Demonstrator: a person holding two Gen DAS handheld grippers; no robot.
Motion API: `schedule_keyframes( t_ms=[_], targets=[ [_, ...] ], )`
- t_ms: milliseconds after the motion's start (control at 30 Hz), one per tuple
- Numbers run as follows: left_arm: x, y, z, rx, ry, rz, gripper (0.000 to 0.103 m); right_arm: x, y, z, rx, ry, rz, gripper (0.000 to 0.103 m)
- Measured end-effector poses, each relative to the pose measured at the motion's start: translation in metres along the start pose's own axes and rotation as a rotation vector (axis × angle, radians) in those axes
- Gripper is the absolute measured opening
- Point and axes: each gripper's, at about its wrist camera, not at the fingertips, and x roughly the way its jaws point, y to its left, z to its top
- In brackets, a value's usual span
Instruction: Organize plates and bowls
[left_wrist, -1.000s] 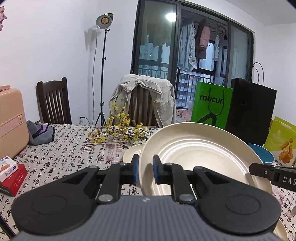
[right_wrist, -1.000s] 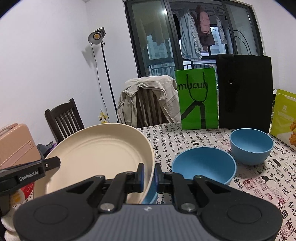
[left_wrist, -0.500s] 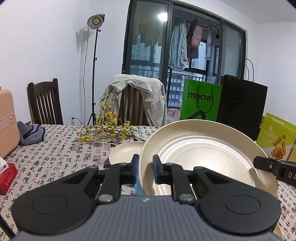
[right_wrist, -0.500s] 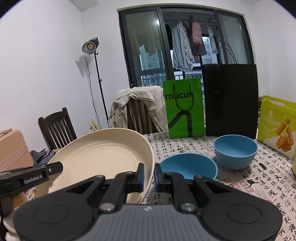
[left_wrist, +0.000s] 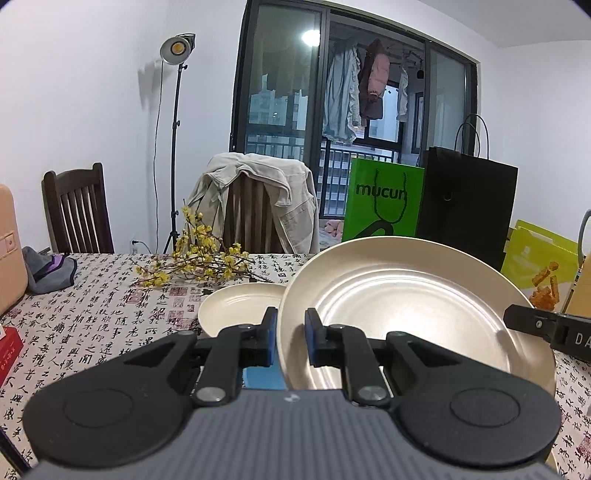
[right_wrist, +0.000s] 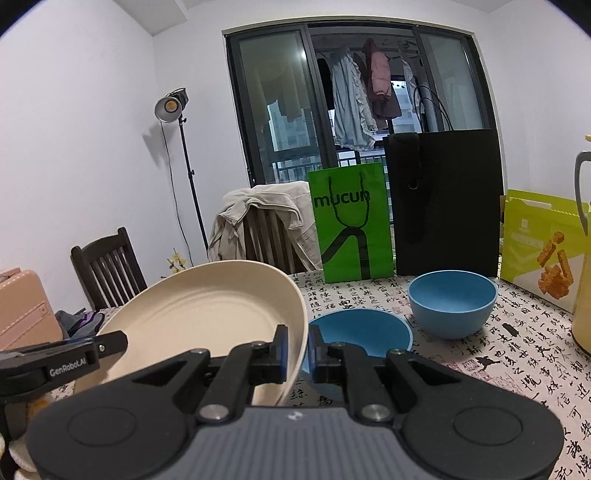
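Observation:
A large cream plate (left_wrist: 406, 314) hangs tilted above the table, gripped at opposite rims. My left gripper (left_wrist: 290, 332) is shut on its left rim, and my right gripper (right_wrist: 297, 349) is shut on the right rim of the same cream plate (right_wrist: 207, 317). The other tool's arm shows at each view's edge: the right gripper's finger (left_wrist: 546, 328) and the left gripper's finger (right_wrist: 74, 358). A smaller cream plate (left_wrist: 236, 306) lies on the table beyond. Two blue bowls rest on the cloth, a shallow blue bowl (right_wrist: 360, 332) close by and a deeper blue bowl (right_wrist: 452, 302) behind it.
Yellow flower sprigs (left_wrist: 199, 258) lie at the back of the patterned tablecloth (left_wrist: 92, 325). A green bag (right_wrist: 351, 225), a black bag (right_wrist: 447, 199) and a yellow-green box (right_wrist: 539, 247) stand along the far edge. Chairs, one draped with a jacket (left_wrist: 258, 199), stand behind.
Both grippers carried the large plate sideways together, so the room slid left in both views. The small cream plate came further into the left wrist view. Both grips stayed shut.

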Motion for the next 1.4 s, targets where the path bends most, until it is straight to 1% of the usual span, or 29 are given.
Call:
schedule_keyframes(
  t_ms=[267,433,800,1400],
  targets=[
    [-0.005,-0.007,-0.003,0.024,-0.026,-0.009,0.015,-0.008,-0.008,-0.005,0.014,-0.003,-0.001,0.011],
    [-0.008,-0.013,-0.003,0.042,-0.045,-0.012,0.015,-0.016,-0.01,-0.007,0.012,-0.02,-0.011,0.011],
    [-0.012,-0.026,-0.008,0.054,-0.048,-0.053,0.015,-0.031,-0.024,-0.008,0.035,-0.046,-0.036,0.011],
    [-0.019,-0.047,-0.016,0.084,-0.067,-0.093,0.015,-0.055,-0.044,-0.016,0.062,-0.061,-0.064,0.011]
  ],
)
